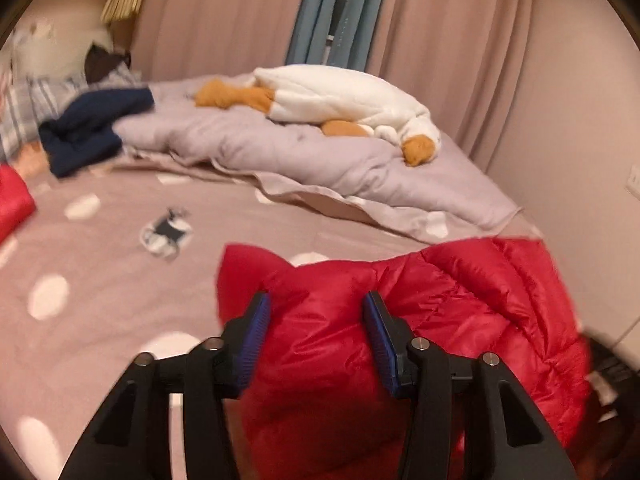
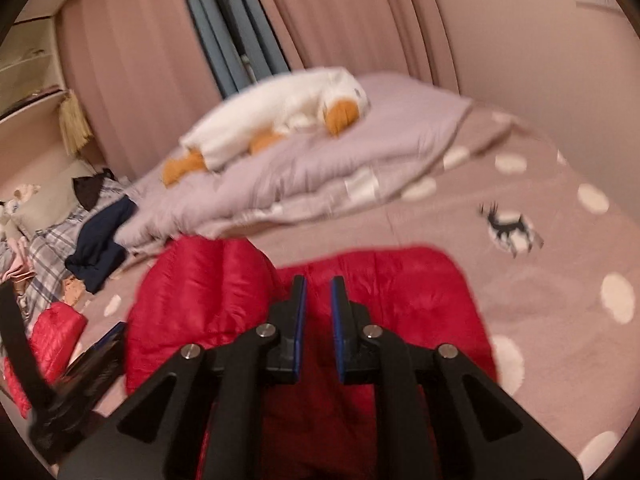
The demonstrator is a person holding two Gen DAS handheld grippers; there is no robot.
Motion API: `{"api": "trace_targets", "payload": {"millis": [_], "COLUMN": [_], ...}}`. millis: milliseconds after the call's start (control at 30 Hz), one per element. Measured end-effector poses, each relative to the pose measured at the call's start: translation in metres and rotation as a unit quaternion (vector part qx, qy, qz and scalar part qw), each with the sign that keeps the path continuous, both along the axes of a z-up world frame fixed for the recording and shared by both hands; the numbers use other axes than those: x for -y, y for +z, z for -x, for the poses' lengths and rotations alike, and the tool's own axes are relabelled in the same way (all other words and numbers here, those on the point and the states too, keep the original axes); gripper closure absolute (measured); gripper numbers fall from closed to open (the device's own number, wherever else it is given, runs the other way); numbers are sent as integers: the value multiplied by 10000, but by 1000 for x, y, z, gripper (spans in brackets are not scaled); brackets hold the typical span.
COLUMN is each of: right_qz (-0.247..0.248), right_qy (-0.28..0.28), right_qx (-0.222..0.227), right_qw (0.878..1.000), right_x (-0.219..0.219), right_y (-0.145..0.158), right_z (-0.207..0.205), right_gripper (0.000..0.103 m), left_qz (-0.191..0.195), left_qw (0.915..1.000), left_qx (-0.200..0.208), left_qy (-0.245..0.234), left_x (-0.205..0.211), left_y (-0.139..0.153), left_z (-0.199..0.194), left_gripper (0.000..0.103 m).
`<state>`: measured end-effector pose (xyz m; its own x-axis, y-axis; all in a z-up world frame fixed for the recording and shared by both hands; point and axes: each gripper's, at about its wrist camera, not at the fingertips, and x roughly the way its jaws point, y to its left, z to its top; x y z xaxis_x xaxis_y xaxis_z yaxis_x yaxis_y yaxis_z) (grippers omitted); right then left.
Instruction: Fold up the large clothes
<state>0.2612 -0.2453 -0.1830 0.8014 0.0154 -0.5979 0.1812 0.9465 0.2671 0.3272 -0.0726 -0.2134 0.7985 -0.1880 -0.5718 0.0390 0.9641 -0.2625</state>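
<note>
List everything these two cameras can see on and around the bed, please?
puffy jacket: one, red, spread on the bed just ahead of both tools
bedsheet: one, dusty pink with white dots, covering the bed
duvet: one, pale lilac, bunched at the far side
plush duck: one, white with orange beak and feet, lying on the duvet
navy garment: one, dark blue, crumpled beside the duvet
plaid cloth: one, grey-white checks, in the far pile
curtains: pink with a blue strip, behind the bed
left gripper: black, blue-padded fingers spread apart, jacket bulging between them
right gripper: black, fingers narrowly apart above the jacket
</note>
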Motion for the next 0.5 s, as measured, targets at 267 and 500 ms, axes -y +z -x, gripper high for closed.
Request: {"api": "trace_targets", "payload": {"millis": [267, 500], "right_qz": [28, -222], "right_qy": [-451, -798], "right_qx": [-638, -729], "right_qw": [9969, 9939], "right_x": [27, 44], "right_y": [-55, -72], "right_z": [-6, 12], "right_gripper": [103, 103], "left_qz": [726, 313], "left_qw": [9961, 9977], "left_qx": [-239, -127], "left_qy": [-430, -591], "left_x": [2, 31], "left_y": [-26, -33], "left_z": [-5, -4], "left_gripper": [20, 17]}}
